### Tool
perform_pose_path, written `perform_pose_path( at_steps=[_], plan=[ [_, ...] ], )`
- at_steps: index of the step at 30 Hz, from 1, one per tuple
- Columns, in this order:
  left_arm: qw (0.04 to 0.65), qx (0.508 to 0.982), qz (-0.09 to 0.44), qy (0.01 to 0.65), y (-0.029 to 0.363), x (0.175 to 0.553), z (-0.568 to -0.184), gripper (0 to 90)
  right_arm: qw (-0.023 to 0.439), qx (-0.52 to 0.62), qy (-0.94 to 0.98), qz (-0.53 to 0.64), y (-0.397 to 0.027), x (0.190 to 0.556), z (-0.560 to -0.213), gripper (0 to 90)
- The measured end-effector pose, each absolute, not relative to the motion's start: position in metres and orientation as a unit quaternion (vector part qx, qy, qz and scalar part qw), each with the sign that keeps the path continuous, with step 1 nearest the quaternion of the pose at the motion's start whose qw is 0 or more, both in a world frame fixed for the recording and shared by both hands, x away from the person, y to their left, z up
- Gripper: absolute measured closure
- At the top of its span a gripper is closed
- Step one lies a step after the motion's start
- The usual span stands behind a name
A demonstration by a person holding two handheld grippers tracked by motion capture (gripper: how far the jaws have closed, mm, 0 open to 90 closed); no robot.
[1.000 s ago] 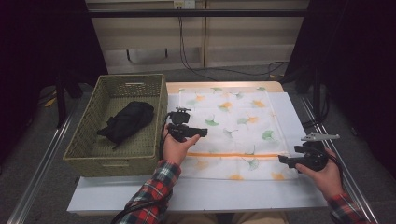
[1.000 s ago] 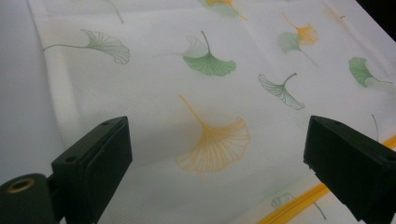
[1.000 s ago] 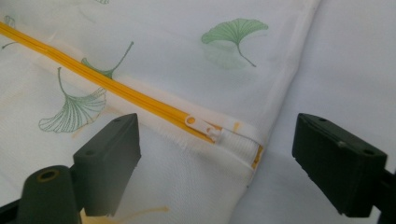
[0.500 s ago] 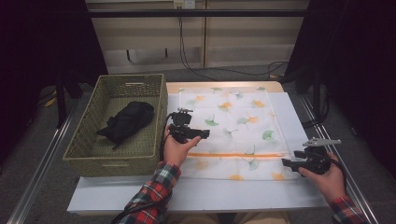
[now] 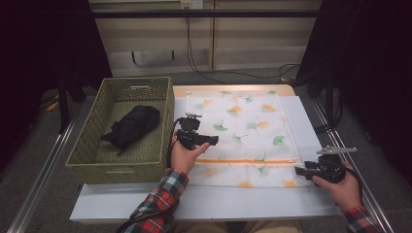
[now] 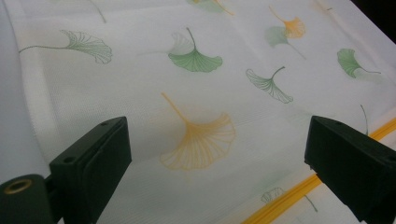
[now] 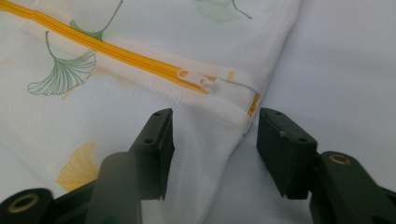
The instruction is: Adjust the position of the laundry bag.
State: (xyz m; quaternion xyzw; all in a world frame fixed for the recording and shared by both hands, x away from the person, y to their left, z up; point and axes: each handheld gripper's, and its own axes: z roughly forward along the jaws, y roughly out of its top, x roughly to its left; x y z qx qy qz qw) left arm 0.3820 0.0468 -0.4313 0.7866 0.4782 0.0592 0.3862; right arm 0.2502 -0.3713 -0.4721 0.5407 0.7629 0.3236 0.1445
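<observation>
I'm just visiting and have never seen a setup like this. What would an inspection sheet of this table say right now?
Surface: white table, mostly covered by the bag.
Job's things: white mesh laundry bag with ginkgo-leaf print lies flat; its orange zipper is closed, the pull near the edge.
Clutter: woven basket at the left holds a black bundle.
Grippers: left gripper open above the bag; right gripper has just been closing, its jaws astride the bag's edge, not yet pressing.
Cables: black cable along the plaid sleeve; more on the floor behind.
Surroundings: dark curtains, pale back wall.
</observation>
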Motion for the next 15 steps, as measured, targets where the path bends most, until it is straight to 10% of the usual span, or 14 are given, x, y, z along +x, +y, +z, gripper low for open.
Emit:
perform_pose_path(
  at_steps=[15],
  plan=[
    [0.389,0.788,0.050,0.475,0.042,0.380,-0.431,7.1,0.160,0.588,0.739,0.287,-0.362,0.251,-0.470,90.0]
  ],
)
